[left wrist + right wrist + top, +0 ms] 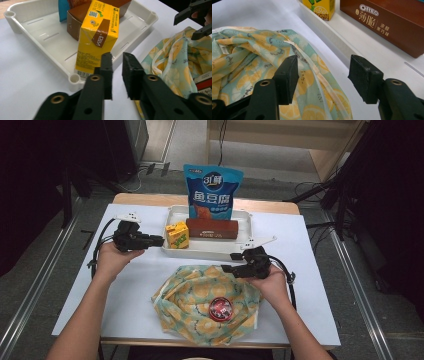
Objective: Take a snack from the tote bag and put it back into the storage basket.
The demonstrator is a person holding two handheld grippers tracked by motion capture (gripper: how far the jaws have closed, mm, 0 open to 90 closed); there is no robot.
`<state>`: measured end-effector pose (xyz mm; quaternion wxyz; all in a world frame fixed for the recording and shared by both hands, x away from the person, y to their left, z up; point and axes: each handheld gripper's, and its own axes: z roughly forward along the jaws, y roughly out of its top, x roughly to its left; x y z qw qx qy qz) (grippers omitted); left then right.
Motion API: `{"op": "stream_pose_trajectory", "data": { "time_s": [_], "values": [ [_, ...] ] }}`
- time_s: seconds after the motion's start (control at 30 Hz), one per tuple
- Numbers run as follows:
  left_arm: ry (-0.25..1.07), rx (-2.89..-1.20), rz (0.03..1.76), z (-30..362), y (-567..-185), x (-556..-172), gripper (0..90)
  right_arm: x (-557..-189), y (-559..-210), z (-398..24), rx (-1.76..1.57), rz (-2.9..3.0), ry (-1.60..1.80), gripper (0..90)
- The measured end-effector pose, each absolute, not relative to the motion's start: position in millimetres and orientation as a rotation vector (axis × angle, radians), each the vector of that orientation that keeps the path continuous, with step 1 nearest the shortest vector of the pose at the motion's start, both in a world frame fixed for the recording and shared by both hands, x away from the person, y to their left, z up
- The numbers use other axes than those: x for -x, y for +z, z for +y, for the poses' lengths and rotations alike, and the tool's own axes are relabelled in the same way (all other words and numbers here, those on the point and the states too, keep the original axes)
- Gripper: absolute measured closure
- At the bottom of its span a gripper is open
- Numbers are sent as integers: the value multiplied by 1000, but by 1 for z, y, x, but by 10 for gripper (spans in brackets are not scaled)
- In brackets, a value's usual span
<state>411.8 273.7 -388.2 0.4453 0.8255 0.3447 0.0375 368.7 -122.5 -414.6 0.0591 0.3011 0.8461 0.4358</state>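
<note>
Fruit-print cloth bag (205, 302) is lying on the worktop (130, 285), right tongs (323, 75) spread above its rim. Left tongs (117, 75), nearly pressed together and pinching nothing, are facing the yellow carton (96, 35) in the tray (45, 37); next likely calls for reopening and grasping it.

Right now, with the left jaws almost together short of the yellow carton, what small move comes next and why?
Probably reopen the left gripper and ease it forward around the yellow carton. Its jaws stand nearly shut with nothing between them, just short of the carton upright in the white tray.
</note>
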Motion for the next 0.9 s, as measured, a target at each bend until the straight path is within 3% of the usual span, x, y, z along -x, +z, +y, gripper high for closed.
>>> {"op": "stream_pose_trajectory", "data": {
  "time_s": [0.17, 0.9],
  "values": [
    [85, -2055, 825, 264, -391, -412, 898, -369, -415, -122, -918, 2570, 1316, 419],
    [91, -2097, 821, 234, -408, -426, 900, -361, -413, -126, -921, 2552, 1322, 422]
  ]
}}
